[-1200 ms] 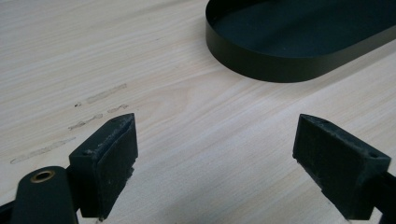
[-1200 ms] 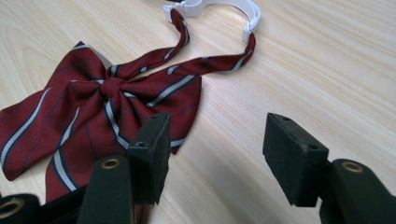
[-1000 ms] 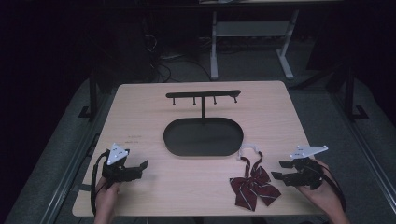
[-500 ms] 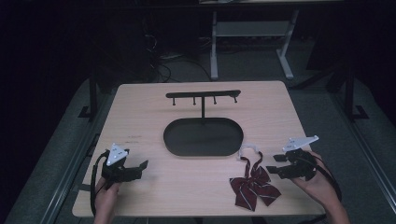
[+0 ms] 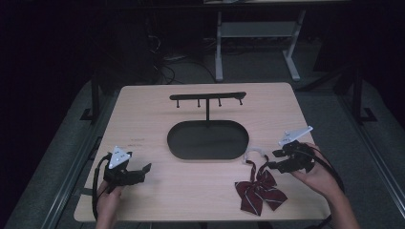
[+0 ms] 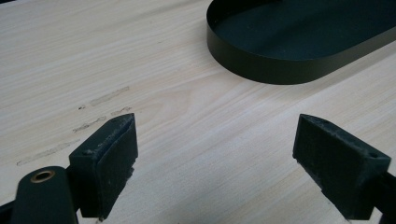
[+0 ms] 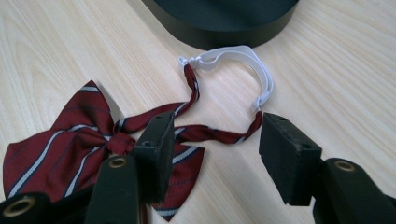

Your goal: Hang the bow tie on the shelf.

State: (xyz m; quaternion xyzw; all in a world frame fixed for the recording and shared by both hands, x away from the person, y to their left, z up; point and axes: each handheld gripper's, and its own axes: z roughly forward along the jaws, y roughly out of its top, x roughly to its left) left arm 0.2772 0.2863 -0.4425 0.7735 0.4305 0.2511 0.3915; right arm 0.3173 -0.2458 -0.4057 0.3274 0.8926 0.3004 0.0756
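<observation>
The work here looks to be barely begun. The striped bow tie (image 5: 259, 191) lies flat on the bench (image 5: 148, 119) at the near right, its white elastic strap (image 7: 243, 58) curling toward the black oval tray (image 5: 208, 139) and just short of the tray's wall. In the high view the hook stand (image 5: 208, 98) rising from the far side of the tray carries nothing on its pegs, so hanging or stowing the tie — whichever is meant — is all left to do.

The right gripper (image 7: 214, 140) hovers low over the tie's thin red cords, its jaws spread to either side of them — one over the edge of the bow, the other beside the strap's end — and pinching nothing. It seems placed for a first pick at the cords or strap, though no grip has been taken.

The left gripper (image 6: 215, 158) rests at the near left, well apart from the tie, its jaws spread wide over bare wood with the tray's near rim ahead of it. It holds nothing and appears to be waiting.
</observation>
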